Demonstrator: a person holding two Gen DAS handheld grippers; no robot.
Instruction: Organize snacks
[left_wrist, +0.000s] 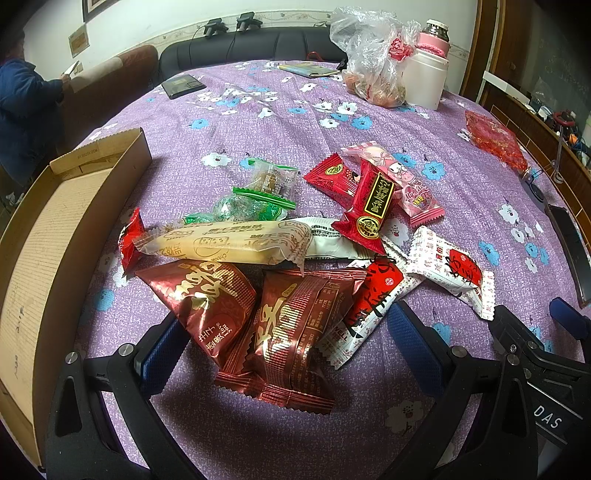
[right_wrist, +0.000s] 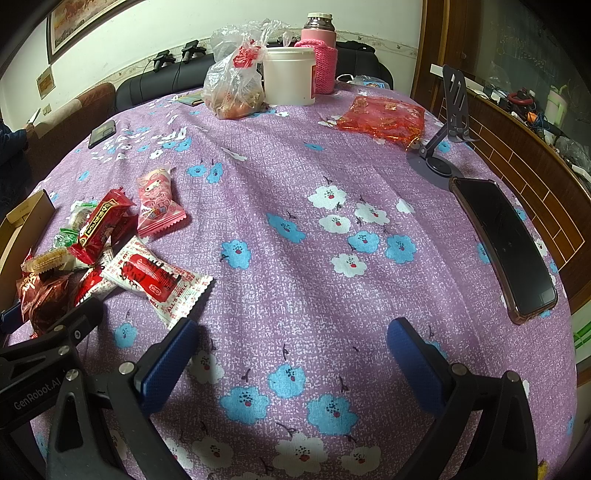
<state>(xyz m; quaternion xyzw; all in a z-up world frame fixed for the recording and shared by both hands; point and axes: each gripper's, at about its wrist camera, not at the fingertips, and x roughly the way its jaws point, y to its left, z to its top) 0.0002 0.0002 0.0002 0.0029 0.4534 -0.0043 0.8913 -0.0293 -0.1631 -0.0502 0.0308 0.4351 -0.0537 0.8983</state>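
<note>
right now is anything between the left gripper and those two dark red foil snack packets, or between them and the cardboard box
Nothing visible blocks either. The left gripper is open with the two dark red foil snack packets lying between its blue fingers. Only bare purple floral tablecloth lies between them and the open cardboard box to the left.

Mixed wrapped snacks (left_wrist: 280, 258) piled loose on cloth, beside open cardboard box (left_wrist: 55, 229).

We hold our left gripper (left_wrist: 288, 332) low with its jaws spread wide, blue pads (left_wrist: 413, 343) facing each other. Our right gripper (right_wrist: 291, 350) hovers just beside it (its black frame shows at the edge of the left wrist view), jaws equally wide apart and gripping nothing.
</note>
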